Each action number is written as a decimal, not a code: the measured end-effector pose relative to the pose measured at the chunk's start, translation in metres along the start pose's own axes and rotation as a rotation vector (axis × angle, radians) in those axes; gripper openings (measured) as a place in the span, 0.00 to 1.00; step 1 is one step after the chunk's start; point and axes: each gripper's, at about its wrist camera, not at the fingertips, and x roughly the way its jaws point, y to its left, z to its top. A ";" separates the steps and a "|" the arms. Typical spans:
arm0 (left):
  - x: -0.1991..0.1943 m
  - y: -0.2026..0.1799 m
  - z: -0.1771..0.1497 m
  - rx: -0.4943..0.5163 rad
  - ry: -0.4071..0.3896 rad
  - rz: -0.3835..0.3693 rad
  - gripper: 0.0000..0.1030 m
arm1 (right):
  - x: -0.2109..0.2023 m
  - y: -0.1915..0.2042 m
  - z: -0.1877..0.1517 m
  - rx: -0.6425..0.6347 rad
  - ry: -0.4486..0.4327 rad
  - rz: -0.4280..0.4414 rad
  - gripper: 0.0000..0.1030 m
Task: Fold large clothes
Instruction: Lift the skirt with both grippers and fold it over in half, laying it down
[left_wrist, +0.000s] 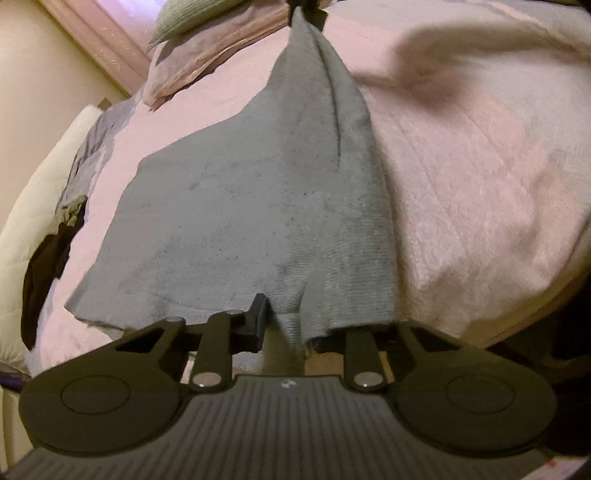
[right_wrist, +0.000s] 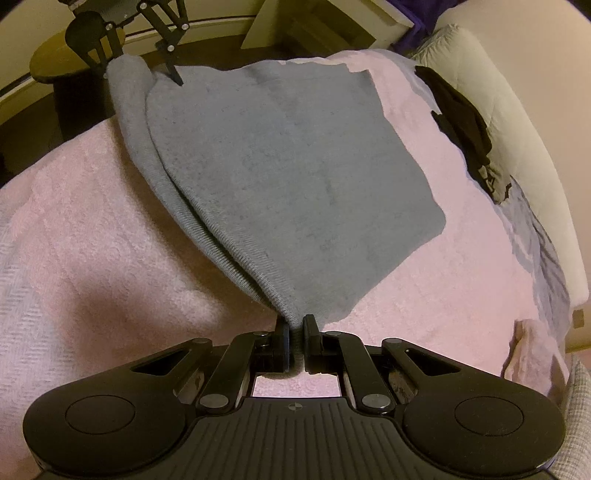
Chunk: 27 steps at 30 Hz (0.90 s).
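Pinching one end of the gray garment (left_wrist: 240, 206), the left claw (left_wrist: 286, 325) seems pressed on its bunched hem. The right claw (right_wrist: 295, 341) pinches the far end. Between them the cloth sags onto the pink bed (right_wrist: 92, 206).

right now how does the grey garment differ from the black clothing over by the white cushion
The grey garment is spread broad over the pink blanket, stretched between the left claw and right claw, both shut on its edge. The black clothing lies crumpled, smaller and untouched, at the blanket's edge against the white cushion. Both rest on the bed.
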 end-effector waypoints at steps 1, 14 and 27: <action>-0.005 0.006 0.003 -0.027 0.004 0.002 0.16 | -0.003 -0.002 0.000 0.005 -0.002 -0.004 0.03; -0.044 0.155 0.041 -0.379 0.027 -0.110 0.13 | -0.030 -0.090 0.043 0.028 -0.033 -0.052 0.03; 0.048 0.319 -0.004 -0.654 0.074 -0.389 0.12 | 0.085 -0.248 0.121 0.128 0.105 0.138 0.03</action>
